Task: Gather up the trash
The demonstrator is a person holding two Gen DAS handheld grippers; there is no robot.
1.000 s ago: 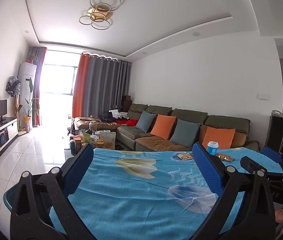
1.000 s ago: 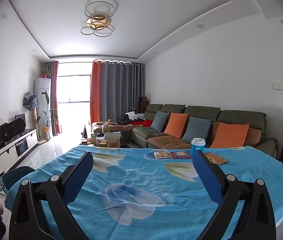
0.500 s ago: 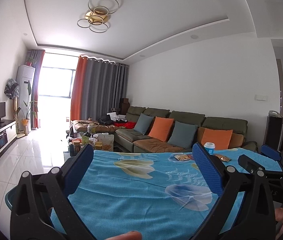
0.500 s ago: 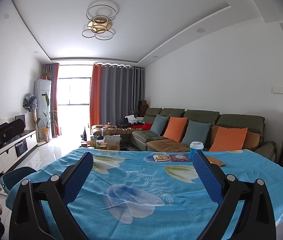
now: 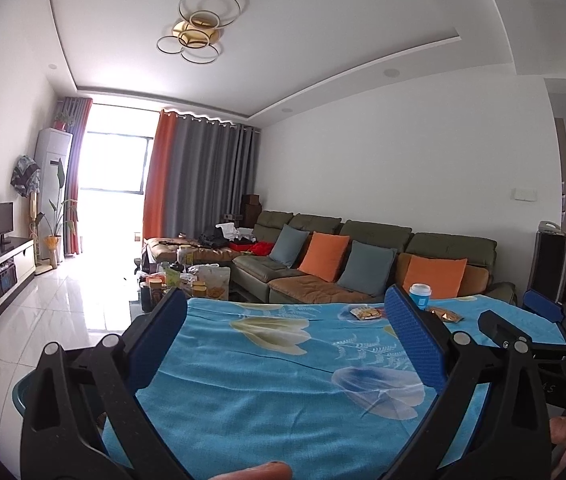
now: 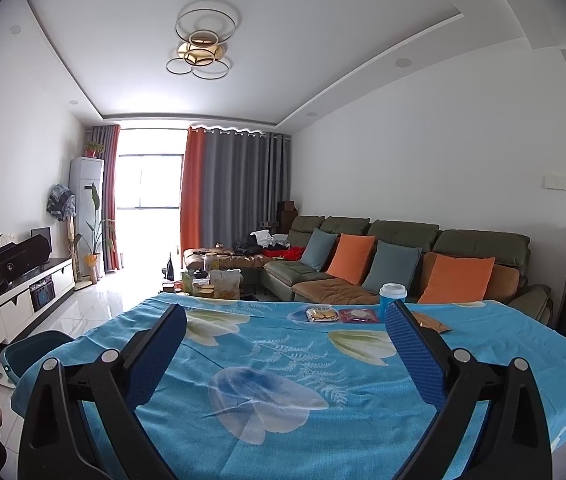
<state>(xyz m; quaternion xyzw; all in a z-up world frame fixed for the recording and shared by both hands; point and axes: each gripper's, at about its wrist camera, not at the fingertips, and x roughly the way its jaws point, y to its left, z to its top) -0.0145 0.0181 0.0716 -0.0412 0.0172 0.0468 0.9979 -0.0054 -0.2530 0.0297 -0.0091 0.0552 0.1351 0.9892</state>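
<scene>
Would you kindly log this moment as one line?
left gripper: open | right gripper: open | cup, wrappers: far edge of table, untouched

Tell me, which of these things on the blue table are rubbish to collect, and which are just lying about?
For the job:
blue cup
biscuit packet
pink wrapper
brown wrapper
teal bin, probably
left tool and right tool, both open

Just lying about:
sofa
cushions
floral tablecloth

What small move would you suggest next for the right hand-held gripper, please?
Probably advance the right hand-held gripper, open and empty, toward the far table edge: the wrappers and blue cup sit there, well beyond its fingertips.
</scene>
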